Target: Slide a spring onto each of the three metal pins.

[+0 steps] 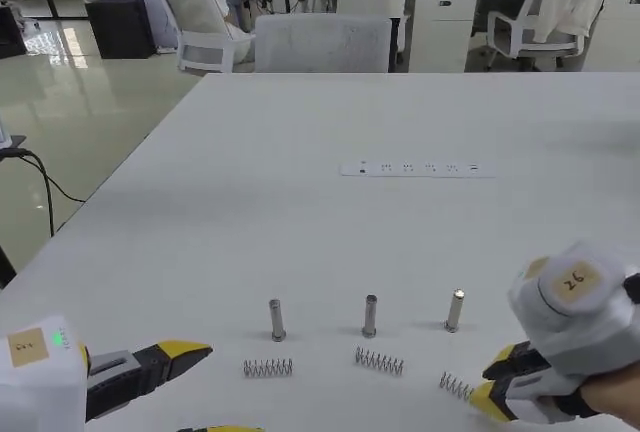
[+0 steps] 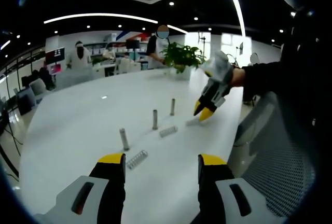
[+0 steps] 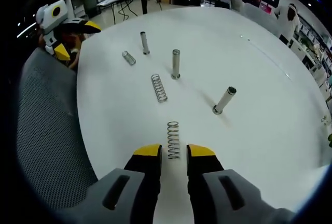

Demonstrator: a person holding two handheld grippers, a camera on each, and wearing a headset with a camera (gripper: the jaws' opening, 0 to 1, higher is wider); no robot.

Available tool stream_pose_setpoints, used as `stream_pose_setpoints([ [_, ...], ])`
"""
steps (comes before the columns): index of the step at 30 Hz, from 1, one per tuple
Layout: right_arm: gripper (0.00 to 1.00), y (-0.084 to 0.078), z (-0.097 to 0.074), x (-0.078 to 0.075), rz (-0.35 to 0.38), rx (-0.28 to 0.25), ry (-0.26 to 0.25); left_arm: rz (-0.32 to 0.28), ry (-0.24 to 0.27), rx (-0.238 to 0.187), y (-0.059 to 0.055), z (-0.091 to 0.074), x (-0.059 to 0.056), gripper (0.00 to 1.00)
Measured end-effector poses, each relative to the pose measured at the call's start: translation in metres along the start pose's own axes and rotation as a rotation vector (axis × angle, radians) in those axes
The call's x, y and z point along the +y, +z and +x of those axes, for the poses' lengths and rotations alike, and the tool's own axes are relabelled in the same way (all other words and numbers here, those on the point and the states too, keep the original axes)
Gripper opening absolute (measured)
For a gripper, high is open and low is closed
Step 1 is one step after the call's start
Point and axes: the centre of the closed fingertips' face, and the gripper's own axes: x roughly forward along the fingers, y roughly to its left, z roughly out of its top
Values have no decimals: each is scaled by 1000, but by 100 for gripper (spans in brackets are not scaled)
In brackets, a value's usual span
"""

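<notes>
Three metal pins stand upright in a row on the white table: left pin (image 1: 277,319), middle pin (image 1: 370,315), right pin (image 1: 455,310). A spring lies flat in front of each: left spring (image 1: 268,367), middle spring (image 1: 379,361), right spring (image 1: 455,385). My right gripper (image 3: 174,152) is open by a narrow gap, low over the table, and the near end of the right spring (image 3: 173,140) lies between its tips without being touched. My left gripper (image 2: 162,159) is wide open, with the left spring (image 2: 137,159) just ahead of its left finger and nothing held.
A white power strip (image 1: 417,168) lies mid-table beyond the pins. The table's near edge is close under both grippers. A mesh chair back (image 3: 46,146) sits beside the table edge. Office chairs, desks and people stand at the far end of the room.
</notes>
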Motion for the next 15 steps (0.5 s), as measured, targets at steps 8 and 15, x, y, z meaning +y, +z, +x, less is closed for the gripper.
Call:
stream_pose_setpoints([
  [8,15,-4,7,2,-21,33,11,-1,-1,-2,1,1,0,51],
  [15,14,-8,11,-1,-33,52,1,2,-3,-1,2,1,-1,51],
])
